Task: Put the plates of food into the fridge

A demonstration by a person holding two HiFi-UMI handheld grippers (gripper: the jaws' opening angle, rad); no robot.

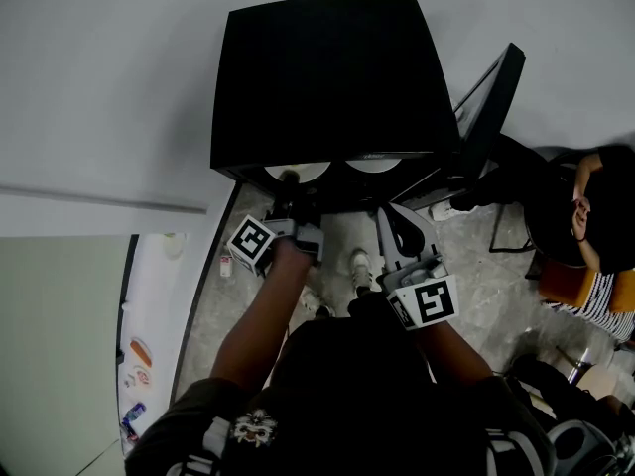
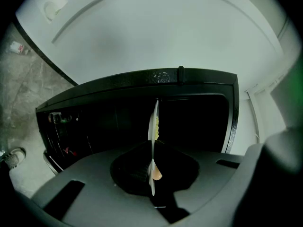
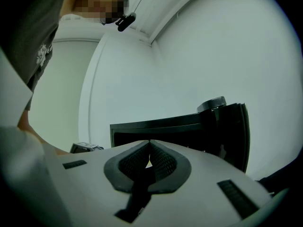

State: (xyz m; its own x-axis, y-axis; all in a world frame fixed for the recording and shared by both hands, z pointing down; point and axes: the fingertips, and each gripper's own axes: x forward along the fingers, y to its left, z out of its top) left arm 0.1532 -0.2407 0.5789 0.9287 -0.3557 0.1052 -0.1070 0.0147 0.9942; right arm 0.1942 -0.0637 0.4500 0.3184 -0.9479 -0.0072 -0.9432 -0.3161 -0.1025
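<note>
At the fridge (image 1: 327,77), left fingers (image 2: 127,167) grasp a plate (image 2: 154,126) — right fingers (image 3: 164,162) clenched, empty.

The black fridge (image 1: 327,77) fills the upper middle of the frame, its door (image 1: 491,107) open at the right. Two white plates sit at its lower edge. My left gripper (image 1: 289,178) has its fingers on the left plate (image 1: 310,172). My right gripper (image 1: 383,210) hangs below the right plate (image 1: 373,164), apart from it.
</note>
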